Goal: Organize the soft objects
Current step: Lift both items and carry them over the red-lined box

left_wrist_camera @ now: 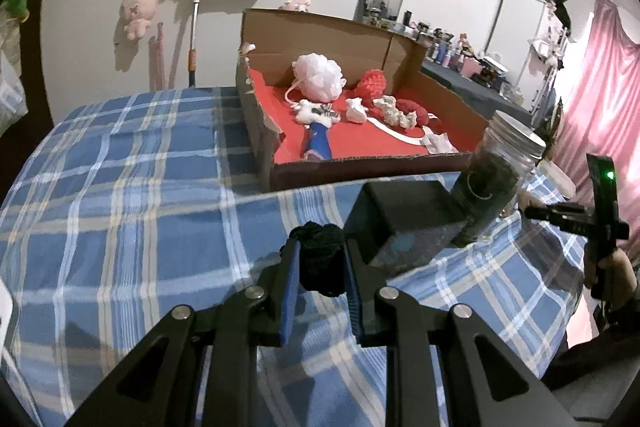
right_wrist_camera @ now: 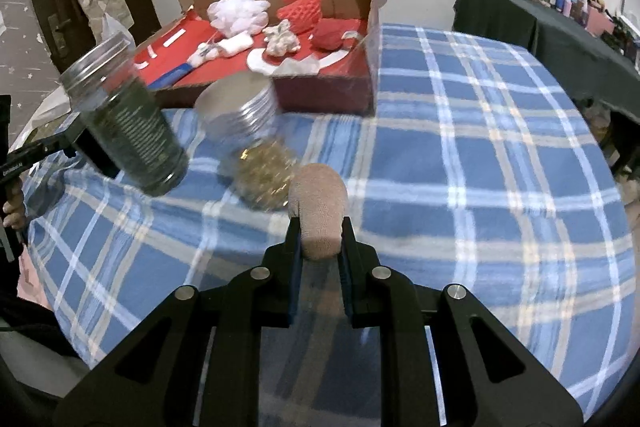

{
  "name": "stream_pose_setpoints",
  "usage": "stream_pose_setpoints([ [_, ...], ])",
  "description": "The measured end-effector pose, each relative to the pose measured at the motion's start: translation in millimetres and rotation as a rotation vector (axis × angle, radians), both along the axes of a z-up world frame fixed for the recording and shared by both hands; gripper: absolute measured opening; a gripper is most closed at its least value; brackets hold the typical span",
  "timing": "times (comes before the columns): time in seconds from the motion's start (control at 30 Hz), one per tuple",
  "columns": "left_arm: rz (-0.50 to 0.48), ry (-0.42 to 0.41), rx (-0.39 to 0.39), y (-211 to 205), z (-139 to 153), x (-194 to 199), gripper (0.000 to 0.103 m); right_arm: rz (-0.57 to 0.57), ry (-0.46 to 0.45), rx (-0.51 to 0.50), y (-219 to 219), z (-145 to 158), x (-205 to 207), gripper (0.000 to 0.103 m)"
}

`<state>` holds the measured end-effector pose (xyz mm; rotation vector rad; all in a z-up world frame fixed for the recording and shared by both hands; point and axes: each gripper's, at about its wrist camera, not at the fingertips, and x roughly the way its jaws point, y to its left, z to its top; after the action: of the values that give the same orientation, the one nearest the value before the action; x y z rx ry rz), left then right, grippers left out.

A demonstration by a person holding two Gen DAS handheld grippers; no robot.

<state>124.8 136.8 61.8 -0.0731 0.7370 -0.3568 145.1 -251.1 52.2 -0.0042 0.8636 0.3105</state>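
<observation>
Left wrist view
L gripper (left_wrist_camera: 322,263): jaws nearly closed, blue pads clamped on a black knitted soft item (left_wrist_camera: 322,259), held above the blue plaid blanket (left_wrist_camera: 120,167).
Cardboard box (left_wrist_camera: 276,163): red-lined, on blanket, beyond the gripper.
In box: white mesh bath pouf (left_wrist_camera: 318,74), red knitted pieces (left_wrist_camera: 370,83), small white plush bits, blue item (left_wrist_camera: 318,145).
Dark jar w/ silver lid (left_wrist_camera: 494,179): just right of box's near corner.
Black block (left_wrist_camera: 394,219): between jar & gripper.

Right wrist view
R gripper (right_wrist_camera: 320,233): jaws almost shut, pinching a tan/pink soft roll (right_wrist_camera: 318,209), nr side of box (right_wrist_camera: 320,93), over blanket (right_wrist_camera: 480,167).
Dark jar (right_wrist_camera: 128,123): tilted, left of box front, blurred.
Clear jar w/ gold contents (right_wrist_camera: 256,147): in front of box, blurred.
</observation>
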Motion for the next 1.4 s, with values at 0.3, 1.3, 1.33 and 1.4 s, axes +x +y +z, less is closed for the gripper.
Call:
stream_pose_setpoints([
  [0.3,-0.104,-0.027,0.0,1,3,25,0.023,0.051,-0.029,-0.018,-9,8,24,0.016],
  [1.3,-0.324,-0.075,0.01,-16,24,72,0.023,0.26,-0.064,-0.007,8,31,72,0.016],
  [1.33,-0.334,-0.076,0.012,-18,25,74,0.023,0.267,-0.064,-0.01,9,32,73,0.016],
  [1.4,-0.347,-0.078,0.018,-21,27,77,0.023,0.288,-0.065,-0.02,14,35,79,0.016],
])
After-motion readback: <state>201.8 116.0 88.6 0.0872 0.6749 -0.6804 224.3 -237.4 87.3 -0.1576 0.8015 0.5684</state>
